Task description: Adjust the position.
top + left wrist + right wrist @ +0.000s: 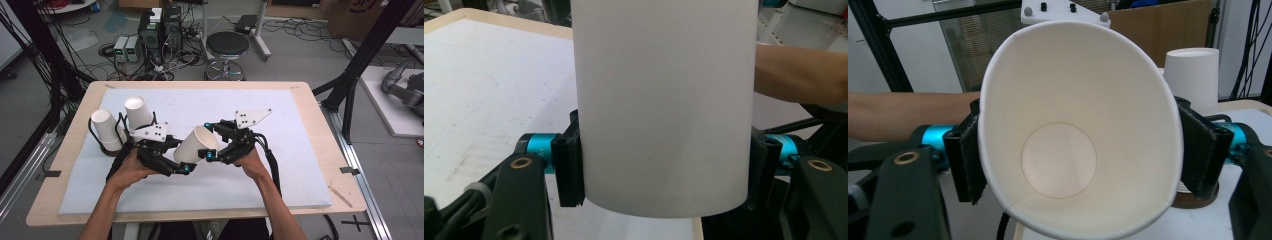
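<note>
At the far left, beyond the left claw, two paper cups stand upside down on the white mat (280,150): one (105,129) on a dark round stand (107,148) with a wire handle, the other (138,113) just beside it, nearer the table's middle.

The left claw (186,169) is clenched on the lower body of a third paper cup (197,144), its pads (570,170) pressed flat against the wall on both sides. The cup lies tipped over in the air above the mat, mouth pointing away toward the right claw.

The right claw (207,140) faces that open mouth. Its pads (965,160) squeeze the rim from either side, and the rim already looks pushed into an oval, so it counts as gripping the cup too. Both hands hold the one cup between them.

From where I stand, the risk is plain. Paper this thin will crease or fold if the right claw bites harder on the rim. If the two hands pull or twist against each other, the cup could tear at the seam or slip out of one grip. And if either hand swings left, it may knock over the two standing cups.
</note>
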### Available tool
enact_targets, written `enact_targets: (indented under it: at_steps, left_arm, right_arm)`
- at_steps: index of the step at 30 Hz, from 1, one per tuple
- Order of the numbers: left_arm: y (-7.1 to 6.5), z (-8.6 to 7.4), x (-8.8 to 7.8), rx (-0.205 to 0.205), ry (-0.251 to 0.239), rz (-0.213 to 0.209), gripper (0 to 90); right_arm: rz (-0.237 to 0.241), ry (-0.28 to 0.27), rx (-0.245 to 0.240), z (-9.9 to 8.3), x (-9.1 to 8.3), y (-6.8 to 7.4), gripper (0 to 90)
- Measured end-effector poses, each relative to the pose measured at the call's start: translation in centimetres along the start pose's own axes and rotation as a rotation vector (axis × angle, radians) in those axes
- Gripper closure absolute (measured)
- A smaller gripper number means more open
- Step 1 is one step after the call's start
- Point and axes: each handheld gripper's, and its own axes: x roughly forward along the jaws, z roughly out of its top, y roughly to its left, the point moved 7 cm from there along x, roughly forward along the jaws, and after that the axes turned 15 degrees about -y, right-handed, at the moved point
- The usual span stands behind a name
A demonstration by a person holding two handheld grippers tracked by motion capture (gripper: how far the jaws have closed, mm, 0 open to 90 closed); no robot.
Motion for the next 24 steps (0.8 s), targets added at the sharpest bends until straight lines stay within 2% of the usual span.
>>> enact_targets:
  at_steps: [10,21,22,24]
  left_arm:
    - [0.0,0.02,-0.02,0.019,-0.001,0.005,36.0]
    - [-0.02,-0.04,0.11,0.038,0.003,0.016,35.1]
    - [0.01,-0.07,0.14,0.035,0.003,0.017,34.2]
    - [0.13,-0.1,0.21,0.009,0.0,0.017,21.5]
  right_arm:
    - [0.006,-0.001,-0.002,0.05,-0.12,-0.01,27.6]
    - [0.01,0.001,-0.008,0.1,-0.2,0.03,28.4]
    - [0.007,0.001,-0.009,0.1,-0.2,0.02,28.4]
    - [0.006,-0.003,-0.01,0.17,-0.25,0.0,28.4]
